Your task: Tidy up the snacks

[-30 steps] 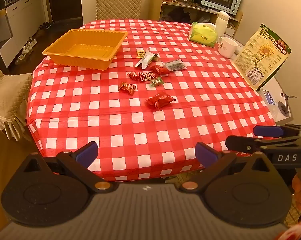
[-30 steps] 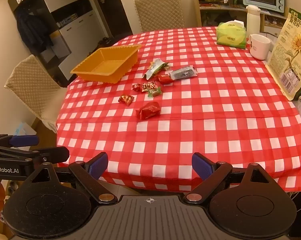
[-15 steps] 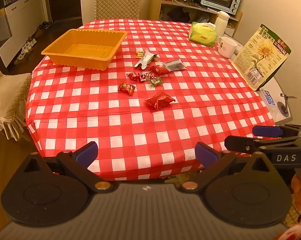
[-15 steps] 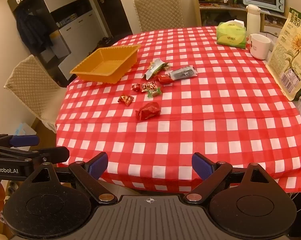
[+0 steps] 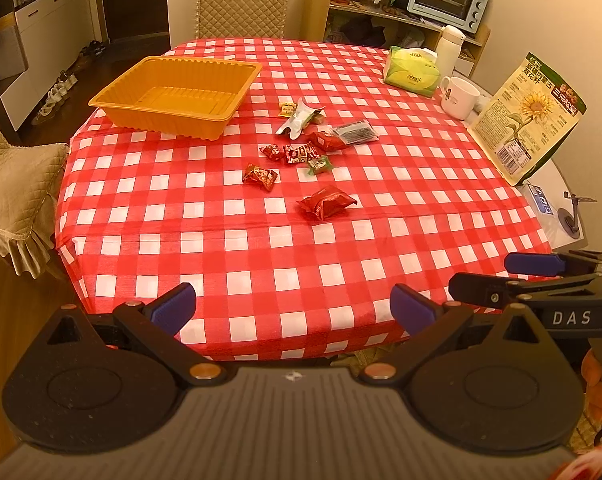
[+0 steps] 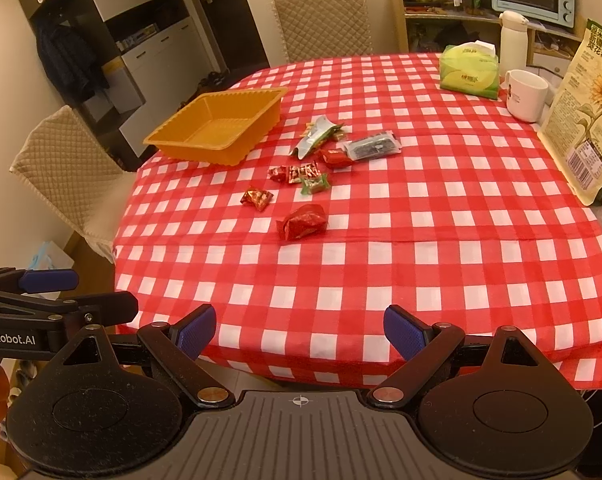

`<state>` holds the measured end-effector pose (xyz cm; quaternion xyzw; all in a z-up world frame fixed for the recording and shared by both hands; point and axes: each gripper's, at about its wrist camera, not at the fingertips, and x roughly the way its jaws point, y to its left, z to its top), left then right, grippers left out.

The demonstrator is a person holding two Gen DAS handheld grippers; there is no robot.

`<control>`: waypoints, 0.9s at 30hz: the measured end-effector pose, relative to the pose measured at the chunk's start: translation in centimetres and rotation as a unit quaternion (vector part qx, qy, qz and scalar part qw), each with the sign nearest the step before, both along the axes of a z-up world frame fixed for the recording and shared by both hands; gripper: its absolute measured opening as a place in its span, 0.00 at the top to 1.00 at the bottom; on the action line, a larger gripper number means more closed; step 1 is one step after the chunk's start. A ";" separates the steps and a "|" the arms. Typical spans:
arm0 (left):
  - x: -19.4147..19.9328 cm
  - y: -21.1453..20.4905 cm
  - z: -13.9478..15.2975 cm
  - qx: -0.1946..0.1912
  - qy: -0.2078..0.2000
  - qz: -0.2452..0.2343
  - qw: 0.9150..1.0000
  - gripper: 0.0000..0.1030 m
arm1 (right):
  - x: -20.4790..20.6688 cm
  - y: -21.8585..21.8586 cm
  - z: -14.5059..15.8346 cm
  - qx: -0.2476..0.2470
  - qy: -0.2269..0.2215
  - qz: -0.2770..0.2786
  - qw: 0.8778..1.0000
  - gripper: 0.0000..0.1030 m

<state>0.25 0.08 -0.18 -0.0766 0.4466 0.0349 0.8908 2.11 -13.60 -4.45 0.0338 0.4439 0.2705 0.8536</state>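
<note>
So the snacks sit loose near the middle of the red-and-white checked tablecloth (image 5: 301,264): nearest me is a large red packet (image 5: 327,202), with a small red candy (image 5: 260,176) to its left, and beyond those a short row of red candies (image 5: 291,153) ending in a green-wrapped candy (image 5: 319,165). Farther back I see a silver wrapper (image 5: 299,120) lying open, a small yellow candy (image 5: 287,109) just beside it, another red packet (image 5: 327,141), and a clear packet with dark contents (image 5: 355,133) touching that red one on its right. The orange tray (image 5: 173,98) stands to the left of the pile, apart from it, with nothing inside it. My left gripper (image 5: 293,306) hangs off the near table edge with its blue pads wide apart and holding nothing — the right gripper (image 6: 299,326) is the same, spread and unloaded, just short of the cloth's hanging edge. Over on the right side of the table stand a green tissue pack (image 6: 469,72), a white mug (image 6: 525,95) and a sunflower seed bag (image 6: 589,120) propped upright — a white thermos (image 6: 513,38) sits behind the tissues
</note>
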 end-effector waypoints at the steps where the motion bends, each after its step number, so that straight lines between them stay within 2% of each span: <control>1: 0.0 0.1 0.0 0.000 -0.001 0.000 1.000 0.00 | 0.0 0.0 0.0 0.000 0.000 0.000 1.000 0.12; 27: 0.2 0.5 0.1 0.000 0.001 0.001 1.000 0.00 | 0.4 0.3 -0.2 -0.001 0.000 0.003 1.000 0.12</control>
